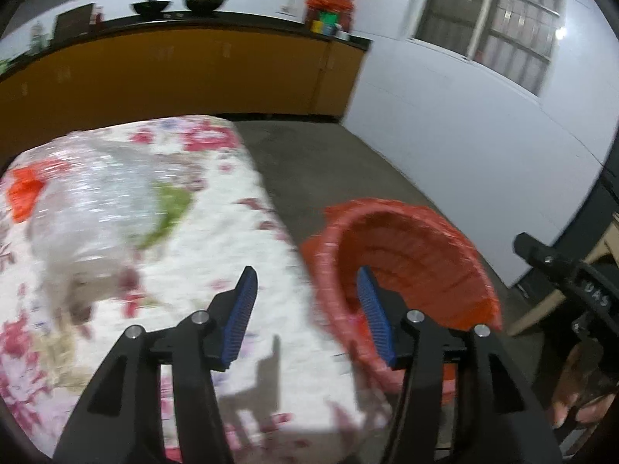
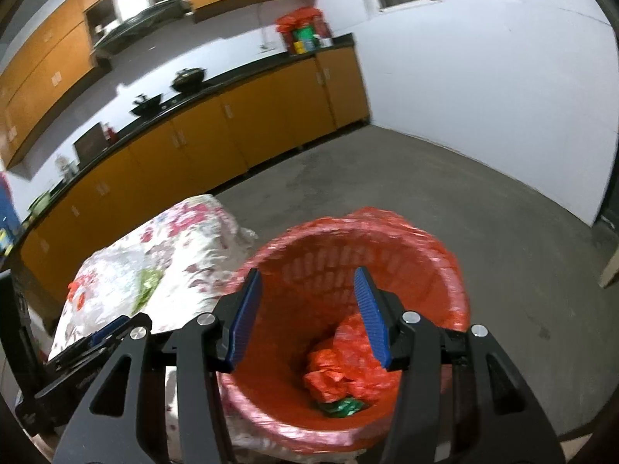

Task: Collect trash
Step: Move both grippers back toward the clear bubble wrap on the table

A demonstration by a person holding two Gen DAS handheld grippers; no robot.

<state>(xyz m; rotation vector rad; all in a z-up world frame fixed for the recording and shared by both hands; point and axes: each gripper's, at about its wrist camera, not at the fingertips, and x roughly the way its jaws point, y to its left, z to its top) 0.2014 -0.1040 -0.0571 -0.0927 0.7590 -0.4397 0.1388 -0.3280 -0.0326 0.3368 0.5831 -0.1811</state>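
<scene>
The right gripper hangs spread and empty over the red bin, where red and green wrappers lie. The left gripper, also spread and empty, straddles the bin's rim beside the flowered table; a careless reach could tip the bin. Farther back, the clear plastic bag looks slippery and may slide away from the jaws.

No legible text or labels anywhere.

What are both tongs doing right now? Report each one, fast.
Left tongs: open, nothing between the pads, over the table edge.
Right tongs: open, holding nothing, above the red bin.
</scene>
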